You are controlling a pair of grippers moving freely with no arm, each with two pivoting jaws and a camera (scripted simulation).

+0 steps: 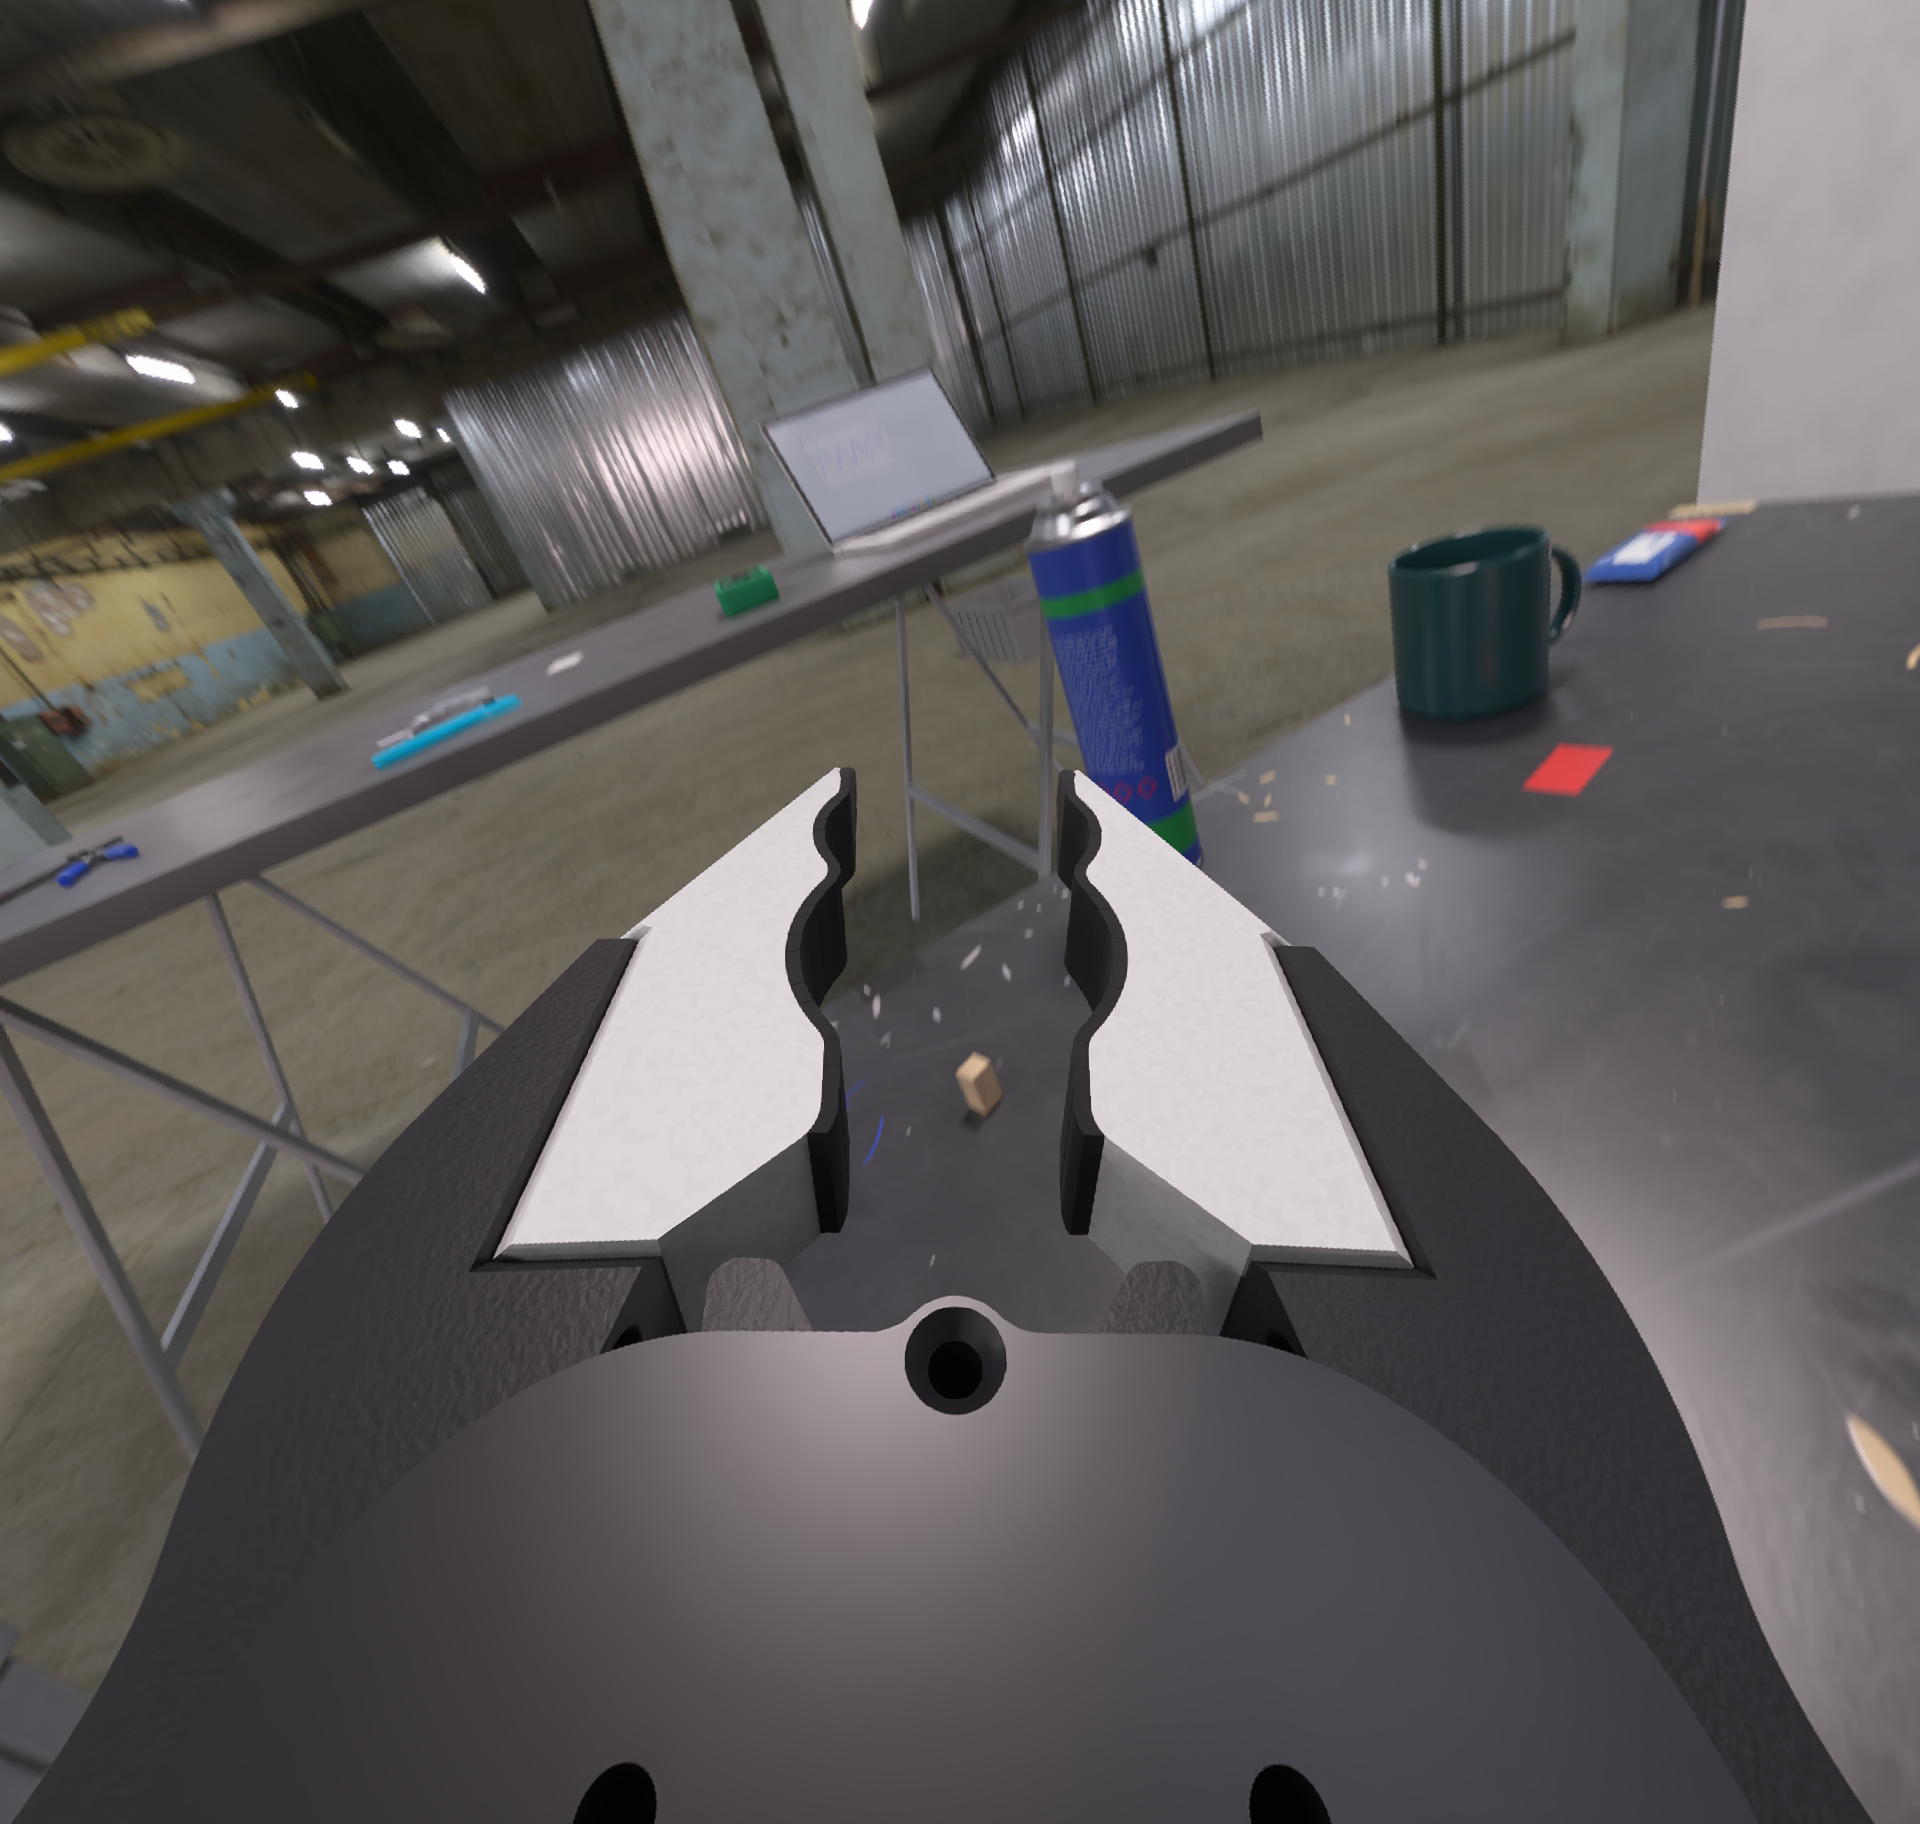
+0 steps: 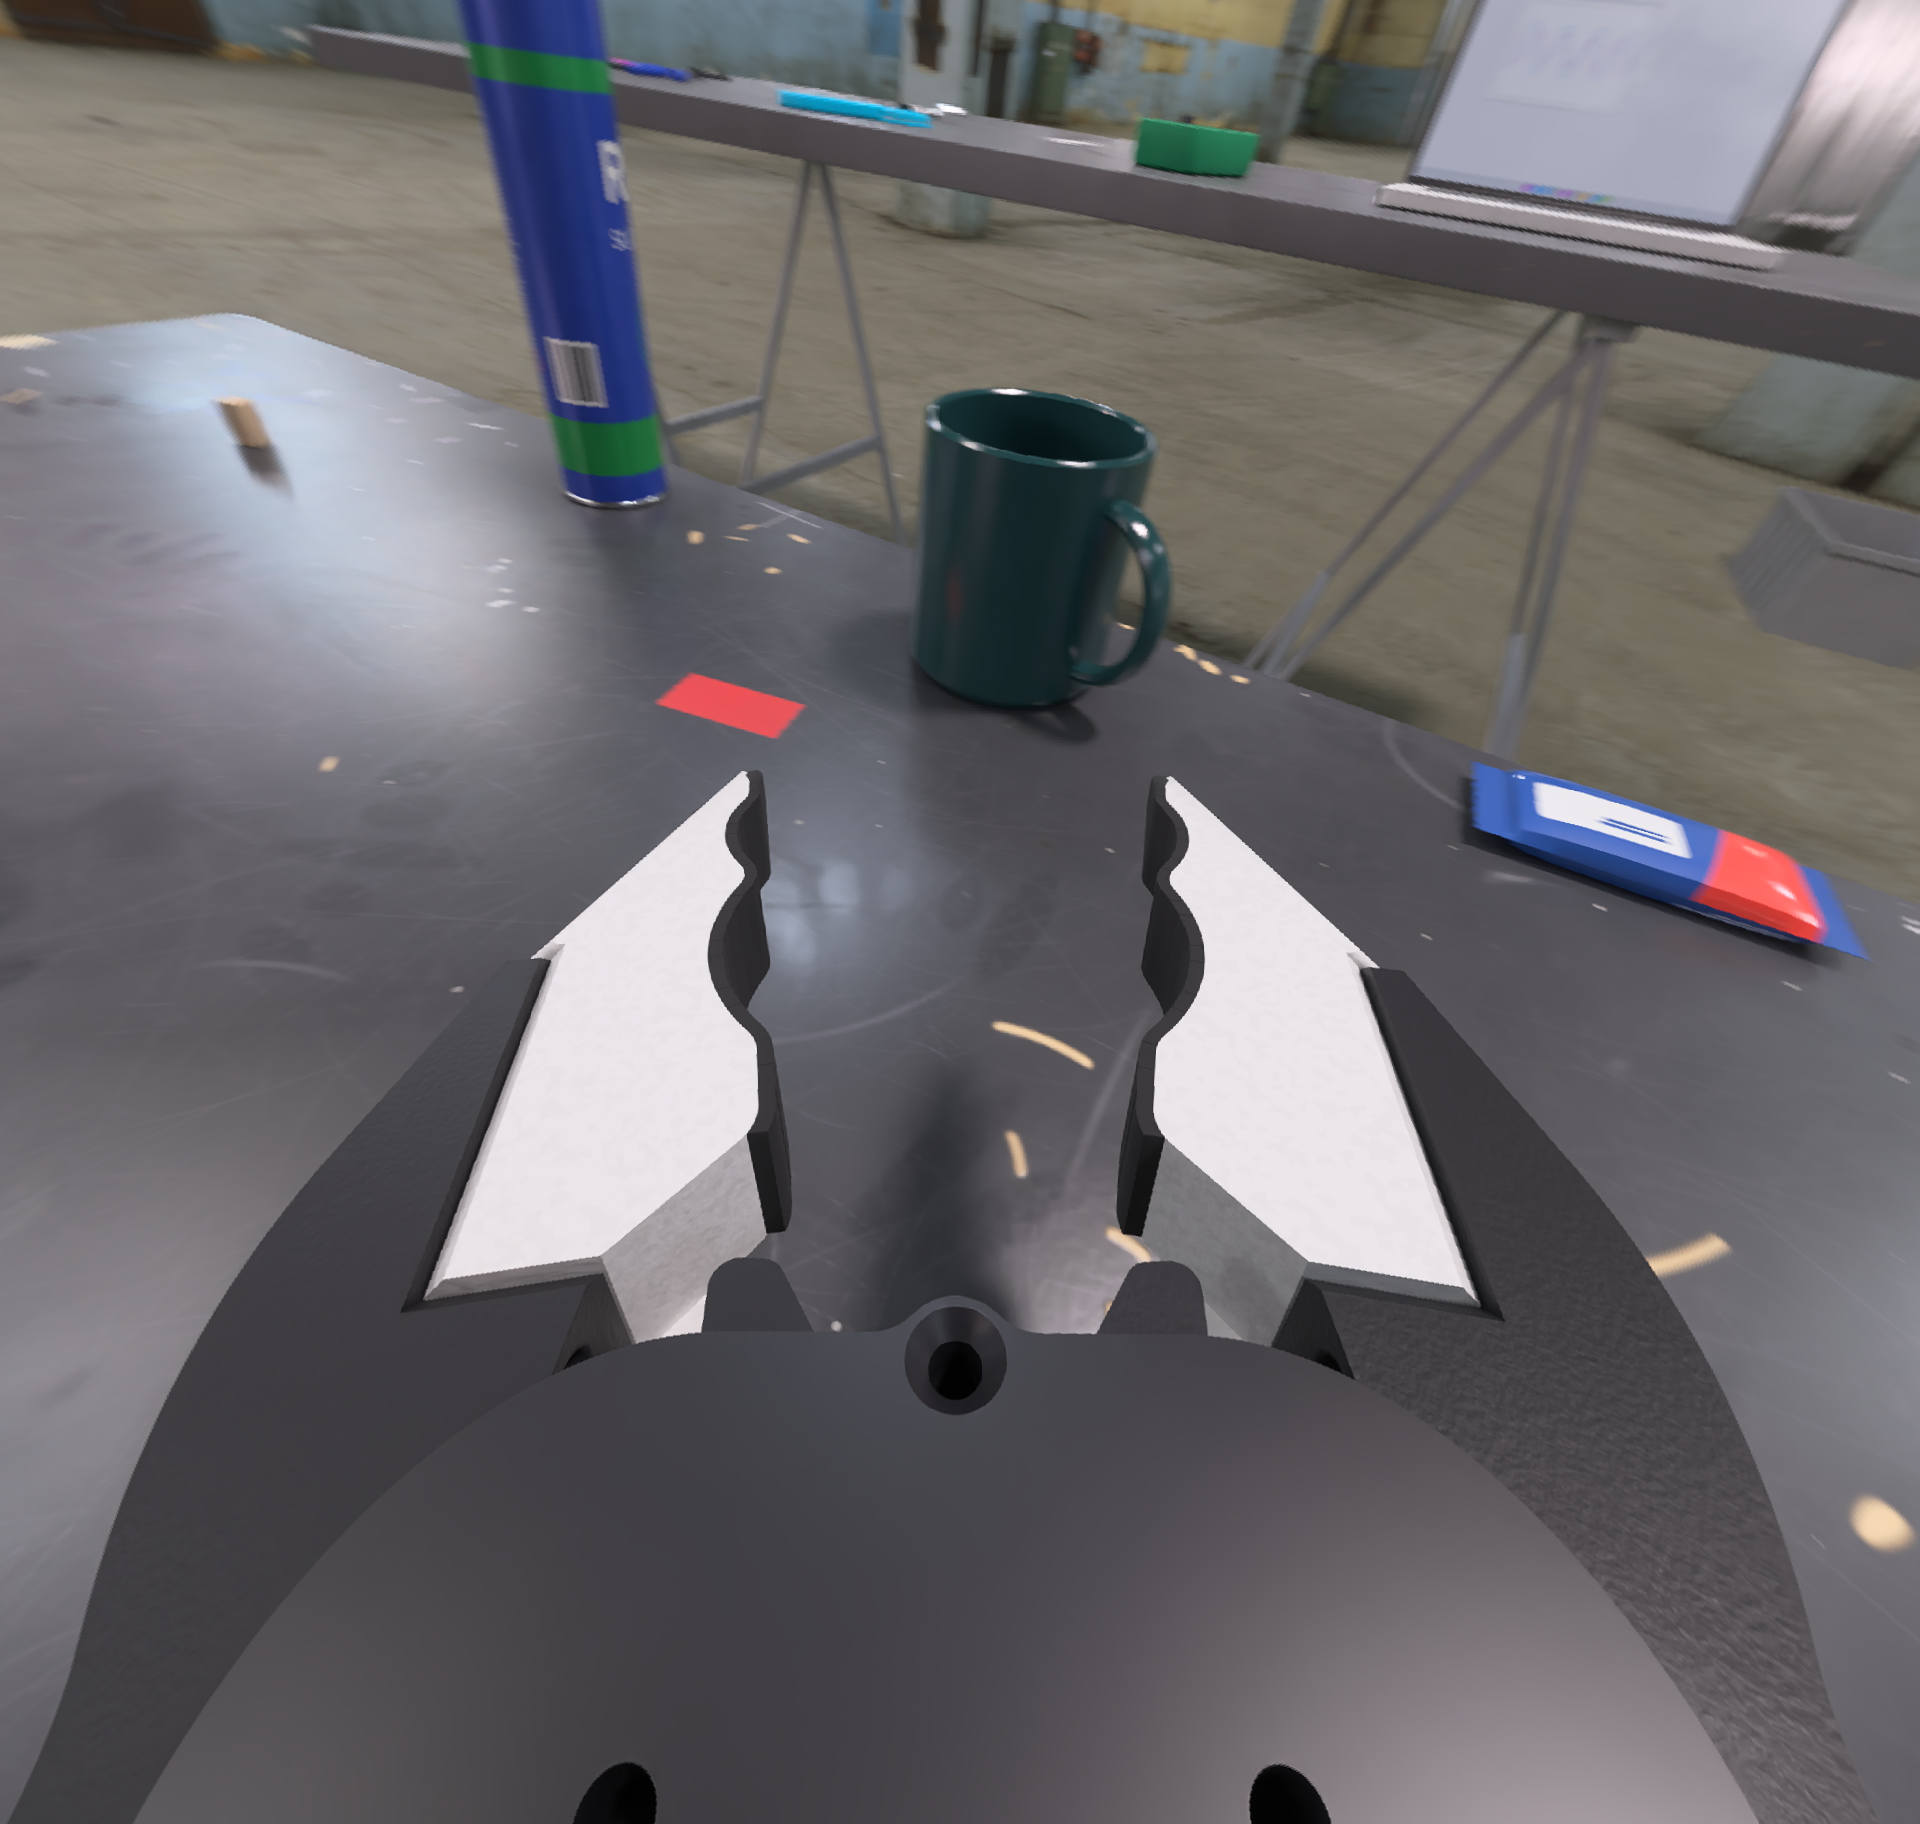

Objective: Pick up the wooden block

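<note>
The small light wooden block [image 1: 979, 1083] stands on the dark grey table [image 1: 1558, 1047], seen low between my left gripper's fingers. My left gripper [image 1: 956, 798] is open and empty, above the table with the block below and ahead of it. In the right wrist view the block [image 2: 245, 422] stands far off at the upper left of the table [image 2: 312, 839]. My right gripper [image 2: 956, 803] is open and empty, low over the table's middle, pointing toward the mug.
A blue and green spray can [image 1: 1107, 673] [image 2: 561, 216] stands near the table's far edge. A dark green mug [image 1: 1470, 621] [image 2: 1029, 548], a red patch [image 1: 1569, 769] [image 2: 730, 705] and a blue and red packet [image 1: 1657, 548] [image 2: 1662, 860] lie on the table. A second long table [image 2: 1247, 195] with a laptop [image 2: 1621, 81] stands beyond. Wood chips are scattered about.
</note>
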